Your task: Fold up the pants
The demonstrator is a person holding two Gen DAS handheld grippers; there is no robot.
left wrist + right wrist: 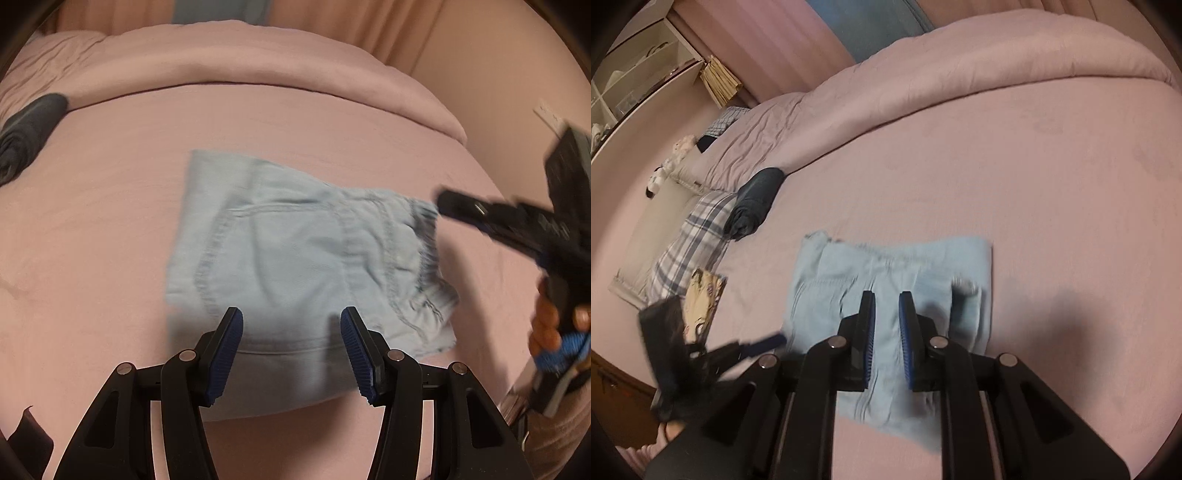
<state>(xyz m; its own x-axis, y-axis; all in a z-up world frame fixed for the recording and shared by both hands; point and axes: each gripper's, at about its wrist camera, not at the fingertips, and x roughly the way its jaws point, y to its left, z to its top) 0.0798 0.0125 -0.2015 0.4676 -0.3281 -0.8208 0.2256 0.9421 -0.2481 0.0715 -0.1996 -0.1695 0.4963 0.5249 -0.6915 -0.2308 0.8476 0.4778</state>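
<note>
Light blue denim pants (295,258) lie folded into a compact rectangle on the pink bed sheet (110,221). My left gripper (291,321) is open and empty, held above the near edge of the pants. The right gripper shows in the left wrist view (458,208) at the right, its tips near the pants' waistband end. In the right wrist view the pants (890,269) lie under my right gripper (887,299), whose fingers stand a narrow gap apart with nothing between them. The left gripper (772,341) shows blurred at the lower left.
A rolled dark garment (755,201) lies at the left by a plaid pillow (694,240). A folded pink duvet (960,62) runs along the far side. A shelf unit (635,74) stands against the wall at upper left.
</note>
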